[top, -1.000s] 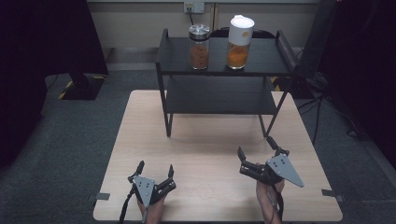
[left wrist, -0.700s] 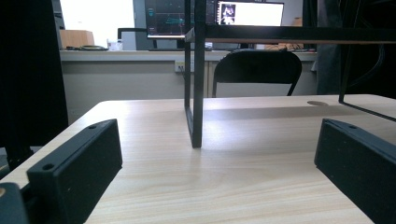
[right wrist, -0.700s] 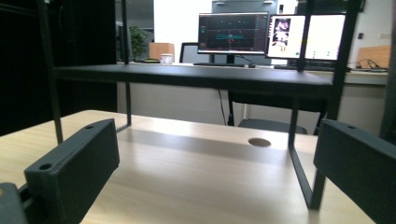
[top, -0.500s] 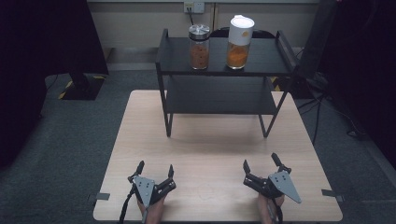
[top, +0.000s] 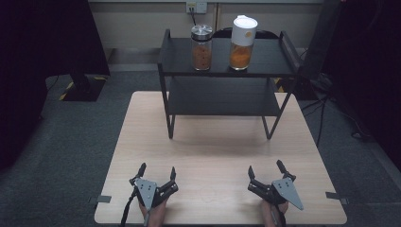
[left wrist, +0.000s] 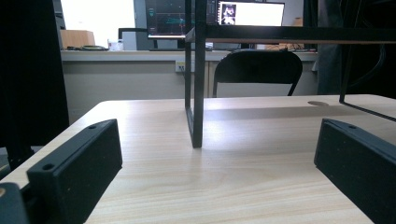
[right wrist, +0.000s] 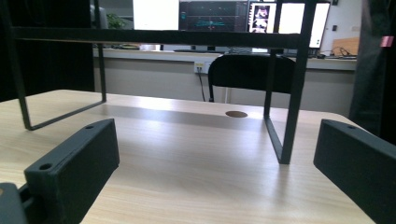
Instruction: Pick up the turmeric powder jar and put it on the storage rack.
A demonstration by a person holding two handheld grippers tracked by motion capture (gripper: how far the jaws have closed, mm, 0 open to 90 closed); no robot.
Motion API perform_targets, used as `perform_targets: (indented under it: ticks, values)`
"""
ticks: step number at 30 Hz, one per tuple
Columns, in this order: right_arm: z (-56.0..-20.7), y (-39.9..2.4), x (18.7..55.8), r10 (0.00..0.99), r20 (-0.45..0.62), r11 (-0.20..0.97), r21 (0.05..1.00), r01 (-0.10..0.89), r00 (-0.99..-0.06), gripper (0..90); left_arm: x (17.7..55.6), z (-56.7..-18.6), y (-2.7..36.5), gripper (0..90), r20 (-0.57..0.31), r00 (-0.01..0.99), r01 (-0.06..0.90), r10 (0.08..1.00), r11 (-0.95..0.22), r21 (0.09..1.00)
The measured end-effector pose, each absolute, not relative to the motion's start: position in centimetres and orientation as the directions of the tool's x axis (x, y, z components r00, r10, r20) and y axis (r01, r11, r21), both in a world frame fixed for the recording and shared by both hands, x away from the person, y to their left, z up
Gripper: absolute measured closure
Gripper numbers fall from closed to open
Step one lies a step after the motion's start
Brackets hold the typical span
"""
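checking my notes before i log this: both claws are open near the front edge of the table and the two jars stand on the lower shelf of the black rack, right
Not quite. The two jars, the metal-lidded jar and the white-lidded jar, stand on the top shelf of the black rack, not the lower one, as the high view shows. The rest holds: the left claw and right claw are open near the front edge of the table.

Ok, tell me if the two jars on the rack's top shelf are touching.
Apart. The high view shows bare shelf between the metal-lidded jar and the white-lidded jar.
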State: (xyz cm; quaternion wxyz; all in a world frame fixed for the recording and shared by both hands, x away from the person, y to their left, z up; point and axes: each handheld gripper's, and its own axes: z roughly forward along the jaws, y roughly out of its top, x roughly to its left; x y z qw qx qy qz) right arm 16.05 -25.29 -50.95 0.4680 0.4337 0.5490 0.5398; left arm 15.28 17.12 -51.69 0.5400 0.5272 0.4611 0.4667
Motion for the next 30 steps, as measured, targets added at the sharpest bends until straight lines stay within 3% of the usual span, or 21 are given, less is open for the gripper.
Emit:
perform_targets:
  ticks: [30]
  values:
    - [-51.44,-25.27,15.73,0.985,-0.013,0.009,1.000,-0.022,-0.170,0.0,15.26,-51.70,17.06,0.3,-0.006,0.136,-0.018,0.991,0.009,1.000]
